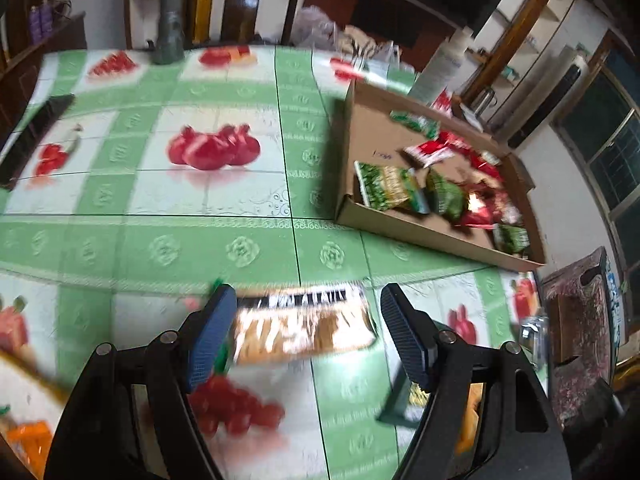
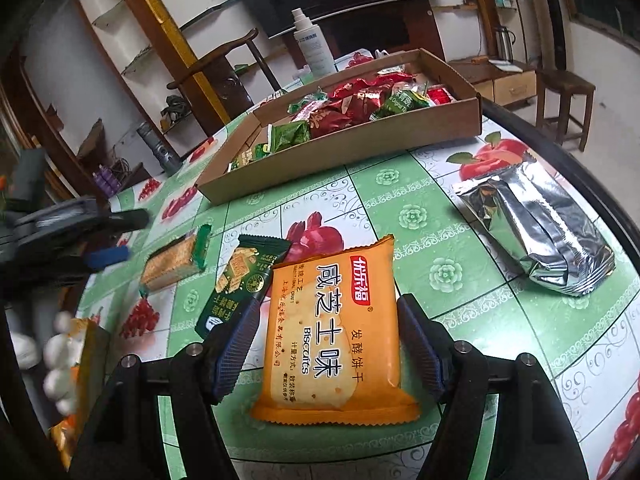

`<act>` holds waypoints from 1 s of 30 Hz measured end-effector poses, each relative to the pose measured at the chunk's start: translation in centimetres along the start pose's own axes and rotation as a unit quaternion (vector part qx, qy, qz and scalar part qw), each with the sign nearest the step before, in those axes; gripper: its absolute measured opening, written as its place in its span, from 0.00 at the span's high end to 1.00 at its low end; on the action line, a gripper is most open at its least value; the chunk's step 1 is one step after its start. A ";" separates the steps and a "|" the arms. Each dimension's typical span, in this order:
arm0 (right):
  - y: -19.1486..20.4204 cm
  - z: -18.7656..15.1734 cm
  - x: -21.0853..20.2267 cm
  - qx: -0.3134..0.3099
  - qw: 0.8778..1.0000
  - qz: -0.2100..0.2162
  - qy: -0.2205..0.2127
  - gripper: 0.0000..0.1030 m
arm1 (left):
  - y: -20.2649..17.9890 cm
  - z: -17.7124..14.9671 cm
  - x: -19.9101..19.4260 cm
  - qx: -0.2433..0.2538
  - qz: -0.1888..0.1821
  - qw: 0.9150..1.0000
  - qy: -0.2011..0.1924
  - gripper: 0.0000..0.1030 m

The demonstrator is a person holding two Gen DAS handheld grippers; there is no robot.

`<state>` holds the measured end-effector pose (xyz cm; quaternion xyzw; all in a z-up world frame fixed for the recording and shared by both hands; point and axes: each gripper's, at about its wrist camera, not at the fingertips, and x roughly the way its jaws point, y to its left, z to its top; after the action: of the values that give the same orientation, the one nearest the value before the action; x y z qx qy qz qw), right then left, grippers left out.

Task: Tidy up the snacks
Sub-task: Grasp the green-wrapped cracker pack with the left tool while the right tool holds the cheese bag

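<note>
My right gripper (image 2: 328,344) is shut on an orange biscuit packet (image 2: 332,320) that lies flat on the fruit-print tablecloth, one pad on each long edge. A dark green cracker packet (image 2: 240,276) lies just to its left. Beyond that sits a clear cracker packet with green ends (image 2: 172,266), and my left gripper (image 2: 112,238) hovers beside it. In the left wrist view, that cracker packet (image 1: 300,332) shows blurred between the spread fingers of the open left gripper (image 1: 304,328). The pads do not press it. A cardboard box (image 2: 360,148) (image 1: 420,232) holds several red and green snack packs.
A silver foil packet (image 2: 536,232) lies on the table to the right. A white spray bottle (image 2: 314,44) stands behind the box. A snack bag (image 2: 68,360) lies at the near left edge. A black flat object (image 1: 36,136) rests at the far left, a grey flashlight (image 1: 168,36) at the back.
</note>
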<state>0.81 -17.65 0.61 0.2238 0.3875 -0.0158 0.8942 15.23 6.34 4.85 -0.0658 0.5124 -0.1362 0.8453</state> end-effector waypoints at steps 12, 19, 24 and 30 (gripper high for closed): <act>1.2 -0.2 0.5 -0.028 0.999 -0.021 0.002 0.36 | -2.5 -2.6 1.4 0.134 0.012 0.989 0.063 0.26; 1.1 -0.1 0.5 -0.035 0.999 -0.023 0.003 0.37 | -3.5 -7.4 -0.7 0.171 -0.016 0.980 0.102 0.27; 1.2 0.0 0.6 -0.037 0.999 -0.022 0.004 0.37 | -4.8 -11.2 -1.8 0.208 -0.038 0.968 0.134 0.27; 1.1 0.0 0.6 -0.032 0.999 -0.010 0.005 0.31 | -7.4 -13.3 -1.4 0.253 0.036 0.962 0.097 0.24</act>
<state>1.44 -16.58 0.58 0.1915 0.3947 -0.0111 0.8985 1.61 0.09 1.71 0.1822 0.5425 -0.2361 0.7853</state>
